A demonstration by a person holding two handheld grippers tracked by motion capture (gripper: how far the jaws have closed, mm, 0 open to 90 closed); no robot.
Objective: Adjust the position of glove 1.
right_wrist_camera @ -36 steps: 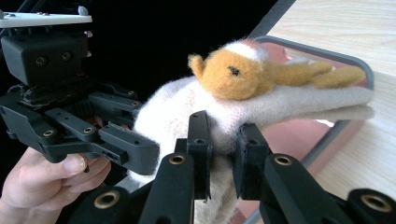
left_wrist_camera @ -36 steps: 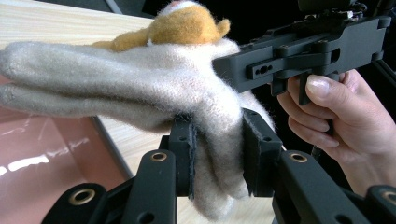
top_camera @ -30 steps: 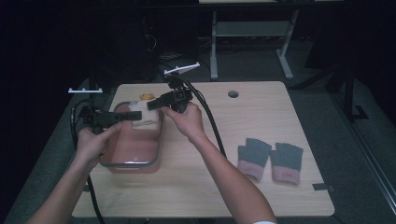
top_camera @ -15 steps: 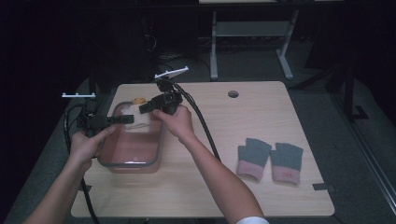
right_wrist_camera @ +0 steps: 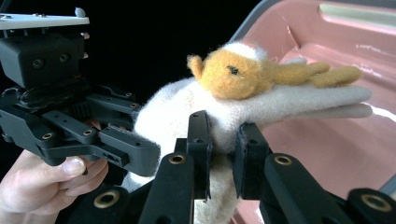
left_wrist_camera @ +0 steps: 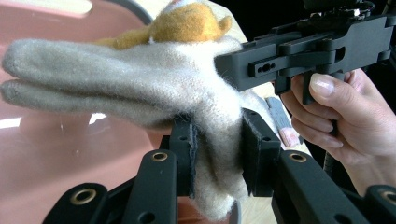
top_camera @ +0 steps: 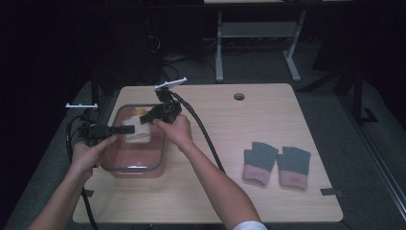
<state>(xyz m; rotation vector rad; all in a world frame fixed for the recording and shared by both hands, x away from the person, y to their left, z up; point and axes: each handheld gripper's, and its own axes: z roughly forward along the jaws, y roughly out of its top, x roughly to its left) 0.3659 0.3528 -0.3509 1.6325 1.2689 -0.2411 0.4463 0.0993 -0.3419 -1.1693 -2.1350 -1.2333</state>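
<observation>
Both grippers are on the same thing here: a cream woolly glove with an orange felt animal sewn on its back (top_camera: pixel 135 128), stretched between them right above the pink plastic tub with the grey rim (top_camera: pixel 160 155). From the left gripper view, the left gripper (left_wrist_camera: pixel 217 154) has its two black jaws clamped on the glove's cuff end, wool bulging out between the pads, the fingers of the glove running off to the left over the tub's pink floor. The right gripper (right_wrist_camera: pixel 222 151) pinches the glove as well, jaws pressed together on a fold of the cream wool just below the orange animal (right_wrist_camera: pixel 243 72), seen from the right gripper view. In the high view the glove hangs over the far half of the tub, and whether it touches the tub's floor I cannot tell. Well apart to the right, a pair of grey fingerless gloves with pink cuffs (top_camera: pixel 276 164) lies flat on the pale wooden table (top_camera: pixel 230 120).
</observation>
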